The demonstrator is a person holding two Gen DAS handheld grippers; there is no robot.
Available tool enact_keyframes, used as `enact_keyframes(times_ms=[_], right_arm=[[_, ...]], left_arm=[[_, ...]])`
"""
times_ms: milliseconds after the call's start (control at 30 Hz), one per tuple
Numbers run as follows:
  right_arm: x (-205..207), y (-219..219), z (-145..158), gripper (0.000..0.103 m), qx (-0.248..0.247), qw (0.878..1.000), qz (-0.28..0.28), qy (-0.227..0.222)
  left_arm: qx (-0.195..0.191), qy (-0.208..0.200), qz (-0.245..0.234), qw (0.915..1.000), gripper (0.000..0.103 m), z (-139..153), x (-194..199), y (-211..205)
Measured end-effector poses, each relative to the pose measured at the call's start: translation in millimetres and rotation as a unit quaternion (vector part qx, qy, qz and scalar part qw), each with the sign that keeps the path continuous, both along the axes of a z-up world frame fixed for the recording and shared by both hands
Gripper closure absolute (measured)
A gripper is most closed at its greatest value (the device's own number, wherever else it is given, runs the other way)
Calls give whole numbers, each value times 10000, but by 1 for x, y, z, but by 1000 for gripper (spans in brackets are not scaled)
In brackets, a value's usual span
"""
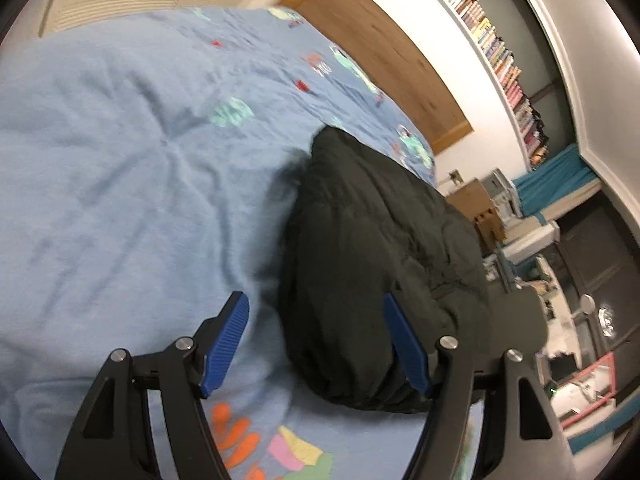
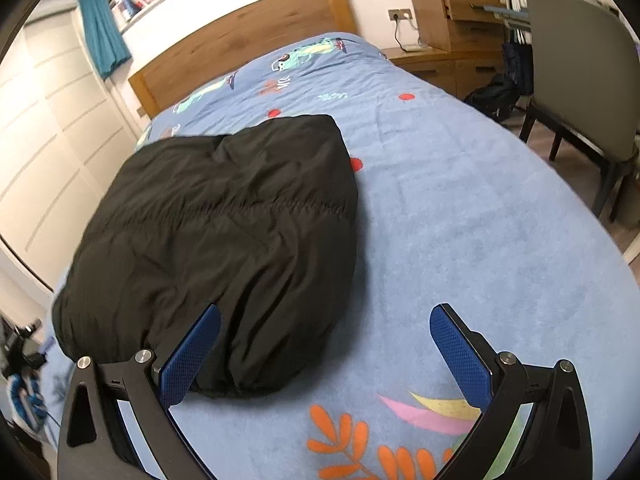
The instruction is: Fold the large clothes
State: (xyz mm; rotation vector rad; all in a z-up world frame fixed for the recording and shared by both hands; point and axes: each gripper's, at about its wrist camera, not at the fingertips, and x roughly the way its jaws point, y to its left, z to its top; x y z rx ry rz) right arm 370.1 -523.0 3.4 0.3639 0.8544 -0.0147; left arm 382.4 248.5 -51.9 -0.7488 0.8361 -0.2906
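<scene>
Hovering above the bed, the left hand-held gripper (image 1: 316,344) has its blue-padded fingers spread wide apart with nothing between them; its right pad overlaps the near end of the black puffer jacket (image 1: 376,248) in the view, though contact cannot be confirmed. The right hand-held gripper (image 2: 324,356) likewise has its fingers wide apart and empty; its left pad sits against the jacket's near end in the view, and its right pad is over bare bedcover.

The black puffer jacket (image 2: 224,232) lies folded into a compact, bulging bundle on the bed, toward the side next to the white panelled wardrobe (image 2: 44,128), its near end close to the foot edge. A horizontal quilting seam crosses its upper face.

The blue bedcover (image 2: 460,220) carries it; the cover is wrinkled, with orange leaf prints (image 2: 348,444) at the foot edge just in front of both grippers, and red dots and cartoon prints toward the head end.

A wooden headboard (image 2: 244,40) stands at the far end. Beside the bed's other side are a wooden nightstand (image 2: 448,64) and a grey chair (image 2: 580,80). A shelf of books (image 1: 496,48) runs along the wall above the headboard.
</scene>
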Motion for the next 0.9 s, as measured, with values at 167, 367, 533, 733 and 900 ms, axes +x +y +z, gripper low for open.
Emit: enact_keyframes(times_ms=[167, 367, 533, 733, 900], right_arm=[[17, -6, -14, 1, 649, 9977, 131, 163], [46, -4, -52, 1, 1549, 9859, 383, 497], [73, 0, -85, 0, 2256, 9705, 539, 651], [91, 14, -111, 1, 2705, 9557, 956, 654], [104, 30, -118, 0, 3030, 9431, 1252, 554]], left_arm=[[-171, 163, -467, 9986, 35, -15, 25, -21], [-509, 190, -785, 9954, 35, -26, 60, -40], [-773, 297, -913, 9924, 31, -43, 90, -42], [-1379, 605, -1261, 9805, 19, -87, 124, -52], [-1908, 385, -1684, 9663, 5, -92, 139, -82]])
